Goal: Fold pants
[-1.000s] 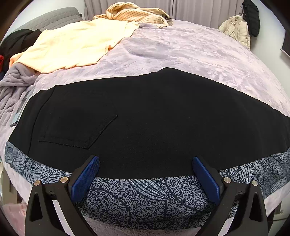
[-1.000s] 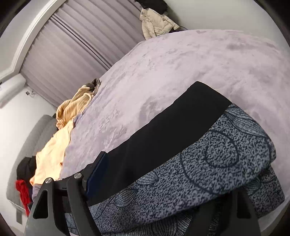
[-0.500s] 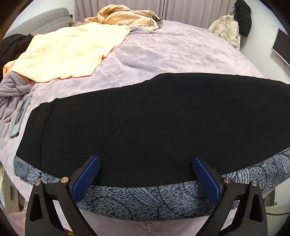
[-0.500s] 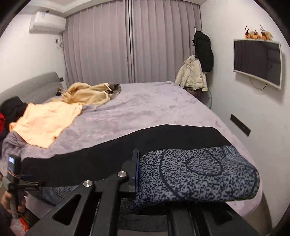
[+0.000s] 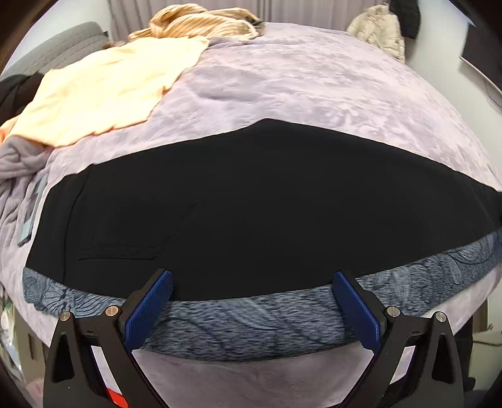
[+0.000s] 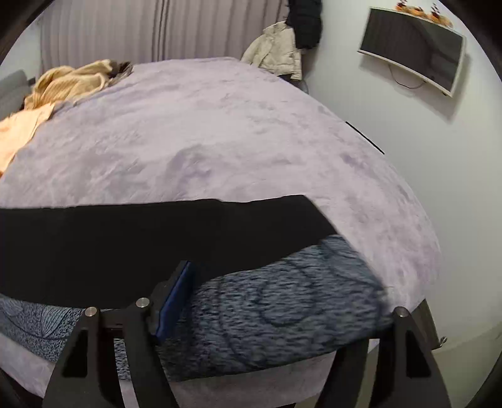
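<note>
Through my left wrist camera, my left gripper (image 5: 251,295) hangs spread and empty over the black pants (image 5: 251,204) lying flat across the bed (image 5: 313,88). Through the right, my right gripper (image 6: 273,301) has just been opening, the patterned fabric (image 6: 282,314) lying between its jaws; whether they still press it I cannot tell.

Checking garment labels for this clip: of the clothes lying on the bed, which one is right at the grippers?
The black pants, spread along the near edge over a blue patterned cloth. The peach top and tan striped garment lie far back.

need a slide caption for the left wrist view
Open left gripper poised at the near edge of black pants spread over a patterned blue cloth on a lilac bed.
</note>
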Demonstrator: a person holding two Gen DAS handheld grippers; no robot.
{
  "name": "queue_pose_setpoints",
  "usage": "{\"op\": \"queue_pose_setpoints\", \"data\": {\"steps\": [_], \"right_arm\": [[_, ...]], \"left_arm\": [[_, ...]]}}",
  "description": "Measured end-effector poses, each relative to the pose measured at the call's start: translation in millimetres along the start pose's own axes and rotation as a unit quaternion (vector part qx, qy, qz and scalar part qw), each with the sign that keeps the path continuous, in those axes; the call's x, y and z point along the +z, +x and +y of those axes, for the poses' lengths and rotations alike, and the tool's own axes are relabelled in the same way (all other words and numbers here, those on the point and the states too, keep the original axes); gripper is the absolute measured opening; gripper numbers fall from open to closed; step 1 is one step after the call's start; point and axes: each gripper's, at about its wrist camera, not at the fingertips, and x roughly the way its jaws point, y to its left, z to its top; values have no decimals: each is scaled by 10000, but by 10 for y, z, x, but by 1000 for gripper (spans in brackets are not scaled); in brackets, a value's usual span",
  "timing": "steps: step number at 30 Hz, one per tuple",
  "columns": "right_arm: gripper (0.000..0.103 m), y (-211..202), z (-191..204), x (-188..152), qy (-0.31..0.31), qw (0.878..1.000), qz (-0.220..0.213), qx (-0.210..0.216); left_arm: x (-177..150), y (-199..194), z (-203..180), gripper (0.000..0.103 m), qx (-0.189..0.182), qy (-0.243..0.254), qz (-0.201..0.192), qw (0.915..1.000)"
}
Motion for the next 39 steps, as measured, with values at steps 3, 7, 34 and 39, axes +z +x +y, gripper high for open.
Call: {"op": "queue_pose_setpoints", "data": {"steps": [3, 7, 34, 39], "right_arm": [[38, 103, -235, 36, 53, 9992, 91, -391], [72, 57, -572, 0, 290, 9958, 112, -866], [85, -328, 326, 27, -798, 9947, -460, 449], [86, -166, 1571, 233, -1382, 9740, -353, 1759]], "left_arm": [[11, 86, -194, 102, 38, 159, -7, 9999], [66, 99, -335, 102, 227, 190, -60, 9995], [-87, -259, -386, 103, -182, 449, -283, 9984], [430, 120, -543, 103, 301, 186, -183, 9992]]}}
